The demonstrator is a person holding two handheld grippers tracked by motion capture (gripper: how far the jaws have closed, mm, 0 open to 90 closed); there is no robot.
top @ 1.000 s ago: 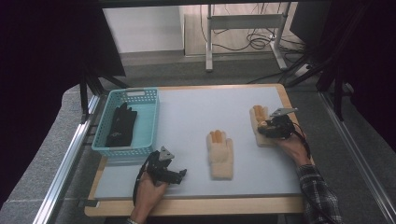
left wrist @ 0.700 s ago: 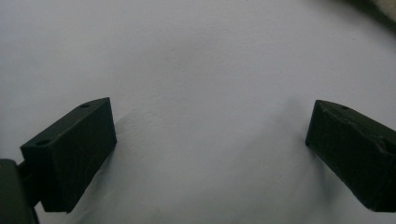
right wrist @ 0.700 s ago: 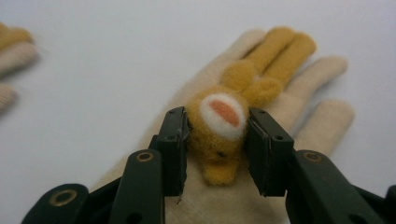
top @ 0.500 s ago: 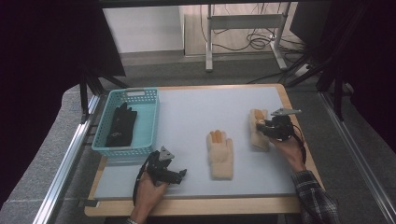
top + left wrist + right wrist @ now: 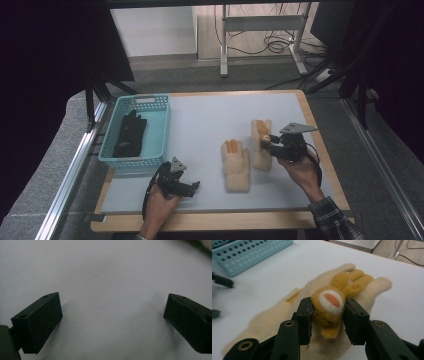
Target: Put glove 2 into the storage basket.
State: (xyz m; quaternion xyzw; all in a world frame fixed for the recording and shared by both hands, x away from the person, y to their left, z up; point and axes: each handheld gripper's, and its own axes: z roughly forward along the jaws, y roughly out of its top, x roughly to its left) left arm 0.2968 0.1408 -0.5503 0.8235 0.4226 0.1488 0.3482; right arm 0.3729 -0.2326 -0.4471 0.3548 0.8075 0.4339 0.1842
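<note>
On the high view, my right gripper [image 5: 267, 140] has the cream glove [image 5: 262, 145] pinched by its orange patch, now just beside the second glove [image 5: 236, 165] at table centre; a second ago it lay well to the right. Left gripper [image 5: 192, 185] idles near the teal basket [image 5: 134, 131] holding a black glove [image 5: 129, 133]. Left gripper view: jaws spread over bare mat [image 5: 107, 277], nothing held. Right gripper view: jaws have just been closing and now clamp the orange patch [image 5: 329, 306]. I'd keep the pinch firm and lift clear before swinging toward the basket.
</note>
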